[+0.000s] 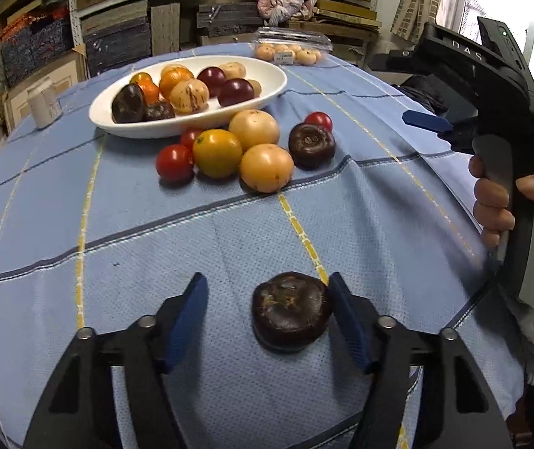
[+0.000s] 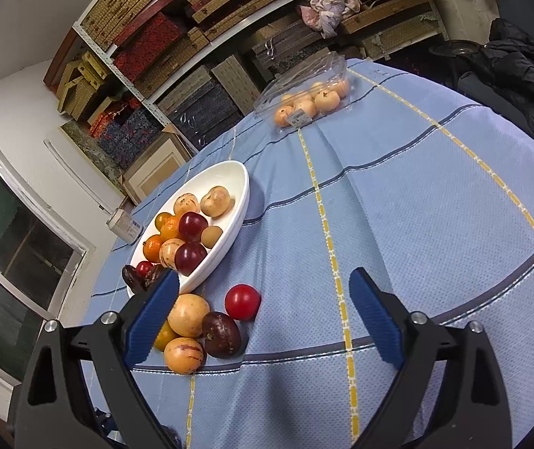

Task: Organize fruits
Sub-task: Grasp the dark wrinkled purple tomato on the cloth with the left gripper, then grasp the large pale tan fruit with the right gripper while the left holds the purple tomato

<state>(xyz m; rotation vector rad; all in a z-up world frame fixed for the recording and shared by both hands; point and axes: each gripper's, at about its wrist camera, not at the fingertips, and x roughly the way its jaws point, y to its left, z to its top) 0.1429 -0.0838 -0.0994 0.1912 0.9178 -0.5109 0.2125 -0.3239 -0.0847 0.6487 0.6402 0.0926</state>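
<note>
Dark fruit (image 1: 291,310): lay alone on tablecloth (image 1: 154,262), between left gripper (image 1: 267,321) pads — right pad touching, left pad clear.
Handling: judged smooth, squat, likely firm; best taken across flat sides.
Right gripper (image 2: 263,321): spread wide, nothing held.
Surface: soft wrinkled cloth.
Room: white bowl (image 1: 267,89) beyond, cluttered shelves (image 1: 192,7).

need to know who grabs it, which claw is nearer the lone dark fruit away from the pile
Left. The left claw straddles the dark fruit, one pad touching it. The right claw hovers open by the fruit pile.
</note>
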